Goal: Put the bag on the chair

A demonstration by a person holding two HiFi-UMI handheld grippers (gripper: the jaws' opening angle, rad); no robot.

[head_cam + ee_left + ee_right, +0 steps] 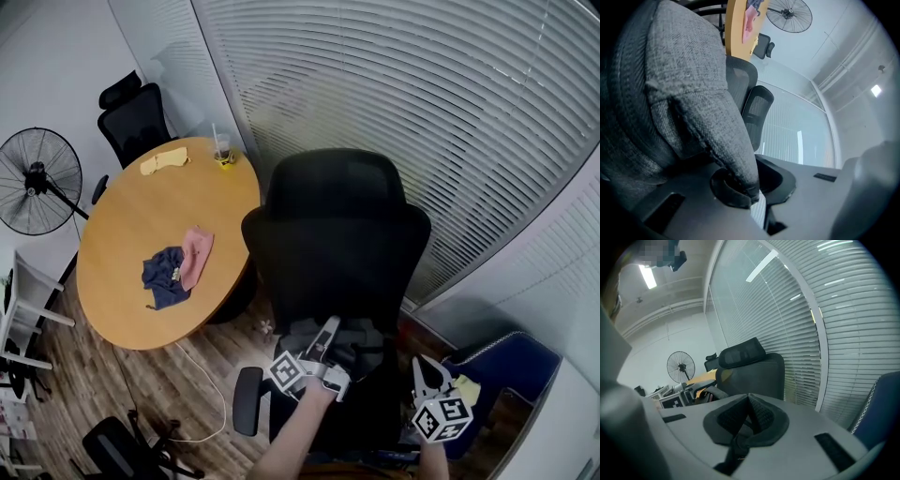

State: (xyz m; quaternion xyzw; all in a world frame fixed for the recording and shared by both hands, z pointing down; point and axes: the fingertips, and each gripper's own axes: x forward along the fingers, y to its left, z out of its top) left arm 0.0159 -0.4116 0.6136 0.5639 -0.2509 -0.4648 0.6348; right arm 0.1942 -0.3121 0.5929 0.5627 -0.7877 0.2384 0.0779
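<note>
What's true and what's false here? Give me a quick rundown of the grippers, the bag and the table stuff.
1. The left gripper is shut on the bag. True.
2. The right gripper holds the bag too. False: its jaws are together with nothing between them, clear of the bag.
3. The bag lies on the round table. False: it is at the seat of the black chair, in the left gripper.
4. A pink cloth lies against a blue cloth on the table. True.
5. The fan stands on the table. False: it stands on the floor beside the table.
</note>
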